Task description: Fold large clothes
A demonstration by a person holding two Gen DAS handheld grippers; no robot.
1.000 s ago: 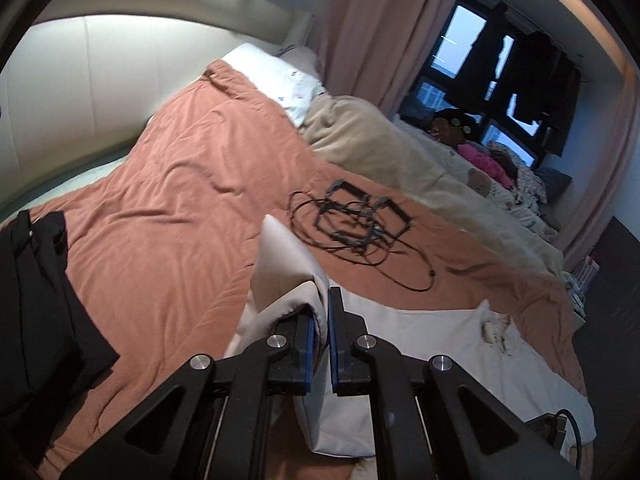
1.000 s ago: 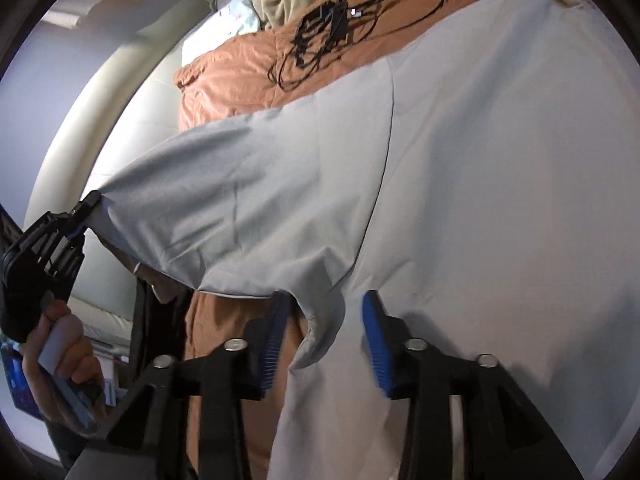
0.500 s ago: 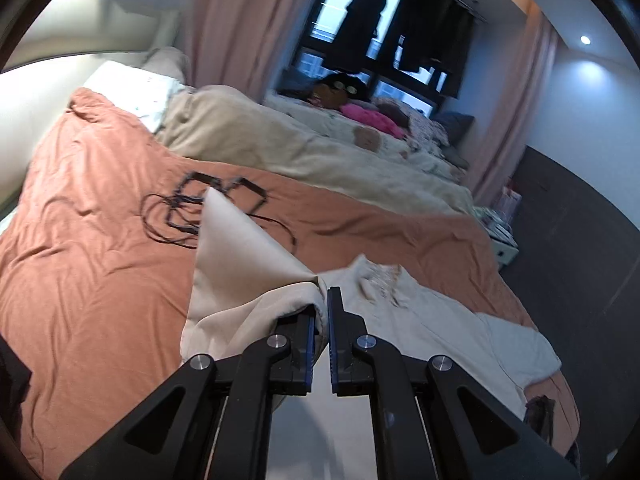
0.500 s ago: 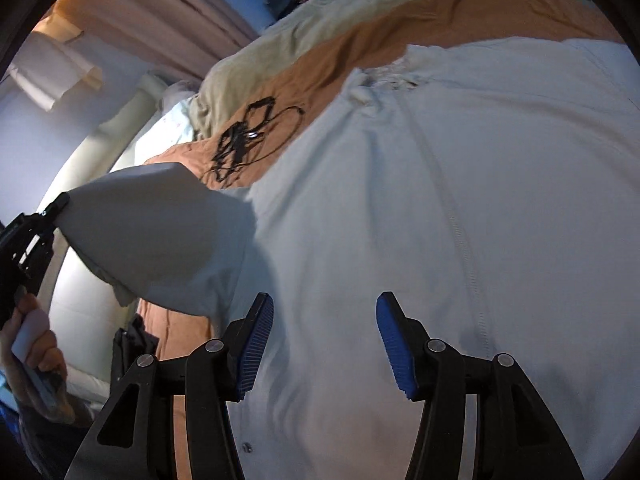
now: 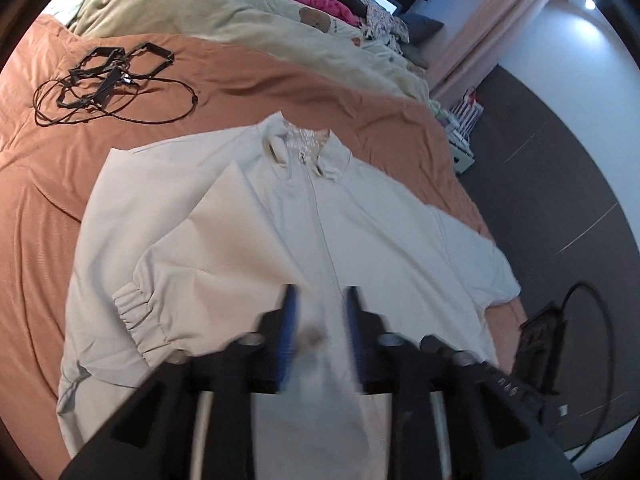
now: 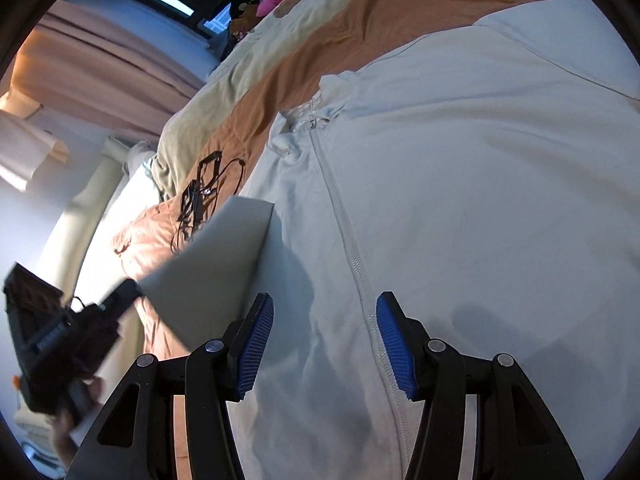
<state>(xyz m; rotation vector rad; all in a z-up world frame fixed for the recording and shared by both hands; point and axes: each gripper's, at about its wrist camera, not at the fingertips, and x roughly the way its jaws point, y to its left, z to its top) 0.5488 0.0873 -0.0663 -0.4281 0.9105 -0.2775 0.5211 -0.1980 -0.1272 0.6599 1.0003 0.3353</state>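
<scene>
Ahead of the left claw (image 5: 318, 332), far up the orange bedspread (image 5: 80, 152), lies a tangle of black cables (image 5: 108, 80); a beige blanket (image 5: 208, 12) runs beyond it. Directly beneath both claws spreads the cream zip jacket (image 5: 360, 220), collar away, one elastic-cuffed sleeve folded across its front. Left claw's jaws are opening, nothing gripped between them. Right claw (image 6: 324, 344) stands apart, empty, above the zipper.

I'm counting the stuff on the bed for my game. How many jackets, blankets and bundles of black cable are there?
White zip-up jacket: 1
Orange blanket: 1
Beige blanket: 1
Tangle of black cable and frames: 1
Total: 4
</scene>
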